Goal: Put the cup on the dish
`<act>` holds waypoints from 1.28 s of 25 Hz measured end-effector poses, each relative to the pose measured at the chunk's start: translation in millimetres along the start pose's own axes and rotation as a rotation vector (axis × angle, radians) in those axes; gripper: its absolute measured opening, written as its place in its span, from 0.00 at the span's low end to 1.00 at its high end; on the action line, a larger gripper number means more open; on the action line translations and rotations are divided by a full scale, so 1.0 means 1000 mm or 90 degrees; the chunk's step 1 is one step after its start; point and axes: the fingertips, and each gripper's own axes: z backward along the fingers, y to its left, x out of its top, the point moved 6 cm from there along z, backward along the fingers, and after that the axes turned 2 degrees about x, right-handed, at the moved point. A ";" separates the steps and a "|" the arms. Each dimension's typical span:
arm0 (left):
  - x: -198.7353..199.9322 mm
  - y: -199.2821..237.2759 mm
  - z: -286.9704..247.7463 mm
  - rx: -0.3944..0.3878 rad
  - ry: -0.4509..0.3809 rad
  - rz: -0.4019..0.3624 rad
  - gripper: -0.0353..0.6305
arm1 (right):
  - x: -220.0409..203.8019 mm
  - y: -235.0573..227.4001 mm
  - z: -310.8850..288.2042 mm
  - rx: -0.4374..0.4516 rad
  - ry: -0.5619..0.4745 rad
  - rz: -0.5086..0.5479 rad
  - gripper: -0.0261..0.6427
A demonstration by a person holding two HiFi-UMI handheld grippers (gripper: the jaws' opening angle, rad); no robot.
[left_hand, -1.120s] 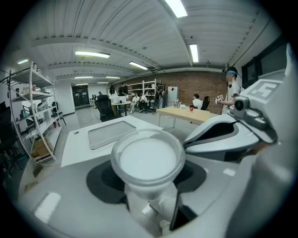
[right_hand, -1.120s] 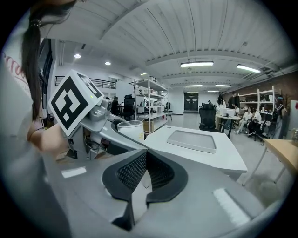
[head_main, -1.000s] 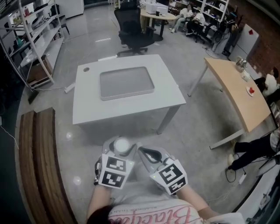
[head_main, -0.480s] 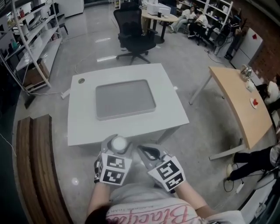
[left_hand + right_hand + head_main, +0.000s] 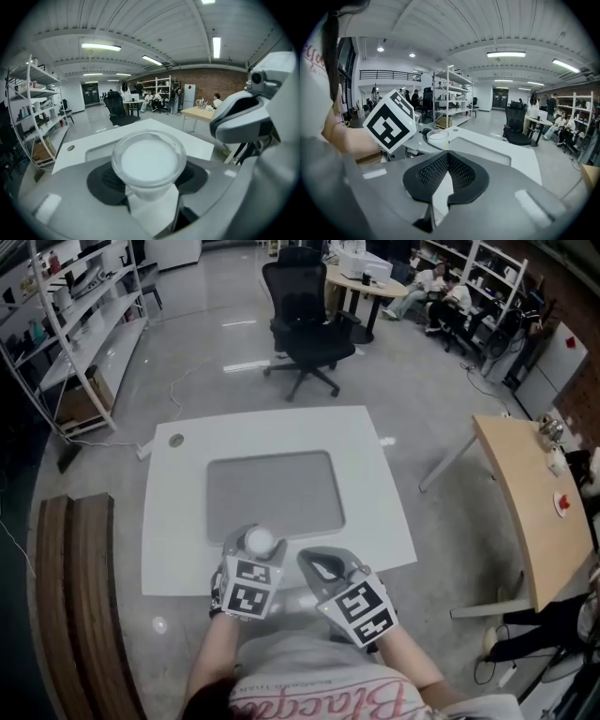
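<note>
At the near edge of the white table (image 5: 183, 531), the left gripper (image 5: 258, 549) holds the cup (image 5: 149, 161) upright, its jaws closed on the cup's lower body from both sides. The cup is translucent, with a wide round rim and a white interior. From the head view it lines up with the near rim of the shallow grey rectangular dish (image 5: 274, 493), which lies flat in the middle of the table; the cup is held up in the gripper, not resting on the dish.

Just right of it, the right gripper (image 5: 447, 157) is closed on nothing, its black ribbed pads (image 5: 433, 173) meeting at the tips. It hovers over the table's near right part, close beside the left gripper but apart from the cup.

Beyond the far side of the table stands a black office chair (image 5: 305, 320). A wooden table (image 5: 530, 502) sits well to the right, and metal shelving (image 5: 70, 324) lines the far left.
</note>
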 end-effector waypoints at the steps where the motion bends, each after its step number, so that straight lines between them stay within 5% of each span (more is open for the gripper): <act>1: 0.001 0.004 -0.010 0.000 0.004 0.001 0.43 | 0.001 -0.007 -0.005 0.003 0.003 0.002 0.04; 13: 0.003 0.038 -0.108 0.022 -0.025 -0.056 0.43 | -0.008 -0.056 -0.056 0.051 0.074 0.008 0.04; 32: -0.027 0.047 -0.170 0.011 0.015 -0.003 0.43 | -0.021 -0.077 -0.075 0.078 0.127 -0.004 0.04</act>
